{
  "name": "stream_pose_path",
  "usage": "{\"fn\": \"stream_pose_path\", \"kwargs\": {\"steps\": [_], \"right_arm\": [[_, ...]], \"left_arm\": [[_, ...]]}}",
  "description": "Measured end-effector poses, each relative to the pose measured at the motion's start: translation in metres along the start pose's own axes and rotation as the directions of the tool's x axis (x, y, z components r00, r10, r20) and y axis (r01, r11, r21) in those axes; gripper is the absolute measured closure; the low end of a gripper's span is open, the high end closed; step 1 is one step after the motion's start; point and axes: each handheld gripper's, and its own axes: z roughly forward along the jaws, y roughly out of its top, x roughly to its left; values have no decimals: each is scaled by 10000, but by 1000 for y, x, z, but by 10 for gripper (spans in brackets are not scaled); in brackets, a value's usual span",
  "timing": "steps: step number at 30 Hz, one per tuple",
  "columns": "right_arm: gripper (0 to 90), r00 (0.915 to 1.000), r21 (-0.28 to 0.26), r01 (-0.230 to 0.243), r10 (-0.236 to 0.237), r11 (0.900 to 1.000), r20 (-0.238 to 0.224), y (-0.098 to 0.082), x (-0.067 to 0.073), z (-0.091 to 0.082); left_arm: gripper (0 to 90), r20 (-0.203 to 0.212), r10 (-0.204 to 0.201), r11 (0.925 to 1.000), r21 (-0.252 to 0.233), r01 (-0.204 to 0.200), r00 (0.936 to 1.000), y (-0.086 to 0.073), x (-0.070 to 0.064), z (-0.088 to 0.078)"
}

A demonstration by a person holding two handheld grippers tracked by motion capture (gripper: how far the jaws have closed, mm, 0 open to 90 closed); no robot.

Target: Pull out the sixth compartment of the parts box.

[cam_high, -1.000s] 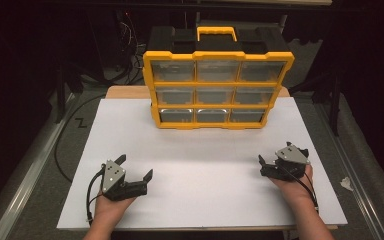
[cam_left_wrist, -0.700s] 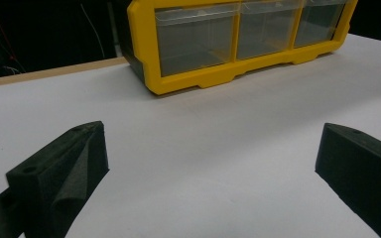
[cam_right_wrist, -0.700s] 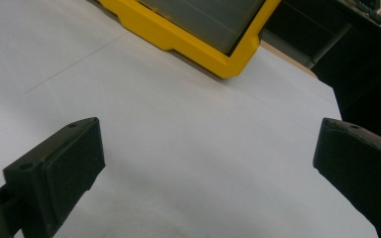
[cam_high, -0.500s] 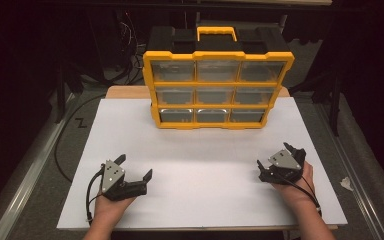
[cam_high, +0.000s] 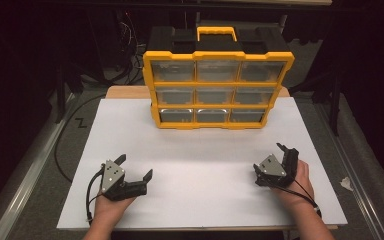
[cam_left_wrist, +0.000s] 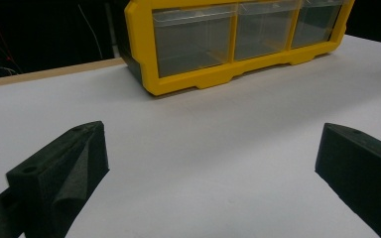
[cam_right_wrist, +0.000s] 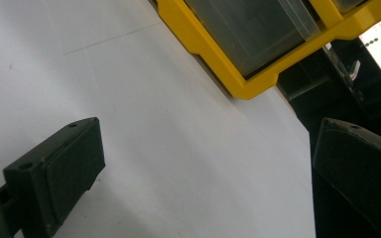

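A yellow and black drawer organizer (cam_high: 218, 82) with clear drawers in three rows stands upright at the back of the white board (cam_high: 200, 155). My left gripper (cam_high: 136, 165) rests low at the board's front left, open and holding nothing. In the left gripper view its jaws stand wide apart around bare white surface (cam_left_wrist: 211, 163), with the organizer's bottom row (cam_left_wrist: 228, 44) ahead. My right gripper (cam_high: 269, 159) sits at the front right, rolled onto its side, open and empty. The right gripper view is tilted, with the organizer's lower corner (cam_right_wrist: 258, 49) at the top.
A black carry handle area with a yellow grip (cam_high: 217, 34) tops the organizer. A black cable (cam_high: 62, 145) loops on the floor off the board's left edge beside a metal rail. A small white scrap (cam_high: 346, 184) lies off the right edge.
My right gripper has rolled and shifted slightly left and toward the person. The left gripper and the organizer have stayed put.
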Motion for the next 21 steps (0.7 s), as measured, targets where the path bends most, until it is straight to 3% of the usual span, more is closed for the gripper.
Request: {"fn": "stream_pose_path", "kwargs": {"steps": [7, 12, 15, 21], "right_arm": [[11, 9971, 34, 735, -736, 9973, 215, 2, 3, -2], [11, 9902, 26, 1335, -1335, 9910, 415, 5, 5, -5], [12, 9823, 66, 1794, -1795, 9838, 528, 8, 8, -7], [12, 9571, 146, 2811, -2814, 9596, 695, 12, 14, -10]], "left_arm": [[9, 25, -5, 10000, -1, 5, 10000, 0, 0, 0], [9, 54, -5, 10000, 1, 5, 10000, 0, 0, 0], [9, 61, -14, 10000, -2, 14, 10000, 0, 0, 0], [9, 85, -13, 10000, -1, 13, 10000, 0, 0, 0]]}}
